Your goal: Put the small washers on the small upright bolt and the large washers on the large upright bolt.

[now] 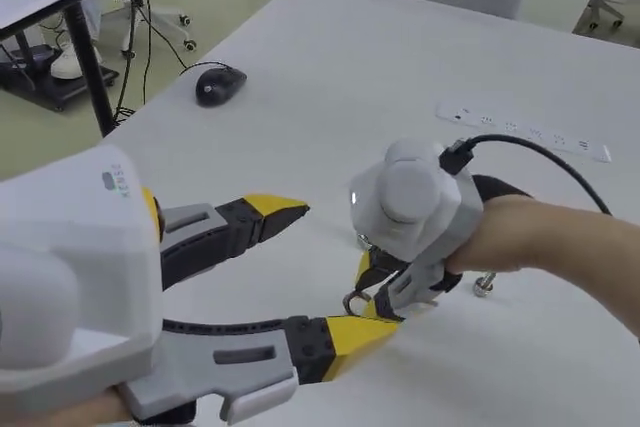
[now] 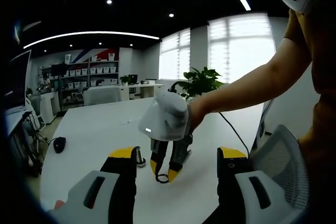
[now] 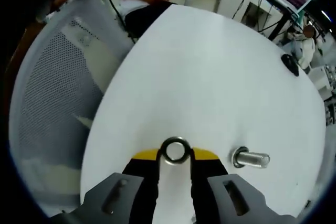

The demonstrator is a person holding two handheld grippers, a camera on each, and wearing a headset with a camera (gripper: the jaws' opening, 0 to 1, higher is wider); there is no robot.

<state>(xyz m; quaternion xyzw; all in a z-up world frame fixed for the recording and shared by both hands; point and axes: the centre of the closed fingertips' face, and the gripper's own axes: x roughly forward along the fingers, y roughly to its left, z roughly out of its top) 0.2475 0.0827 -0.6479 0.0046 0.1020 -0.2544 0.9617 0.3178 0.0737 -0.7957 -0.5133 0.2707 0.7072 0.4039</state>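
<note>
Yellow-tipped left gripper (image 1: 342,269) hangs with jaws spread wide, nothing between them. Right gripper (image 3: 175,157) pinches a silver metal ring washer (image 3: 175,143) at its tips (clamped by the rim). A silver upright bolt (image 3: 251,158) stands just right of those jaws.

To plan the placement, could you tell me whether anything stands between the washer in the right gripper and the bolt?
Nothing visible: only bare table lies between the washer, held in the right gripper, and the bolt.

My white table (image 1: 350,77) carries a mouse (image 1: 220,84) and power strip (image 1: 525,132); windows (image 2: 236,51), shelves (image 2: 86,77) and a plant (image 2: 202,82) stand beyond.
</note>
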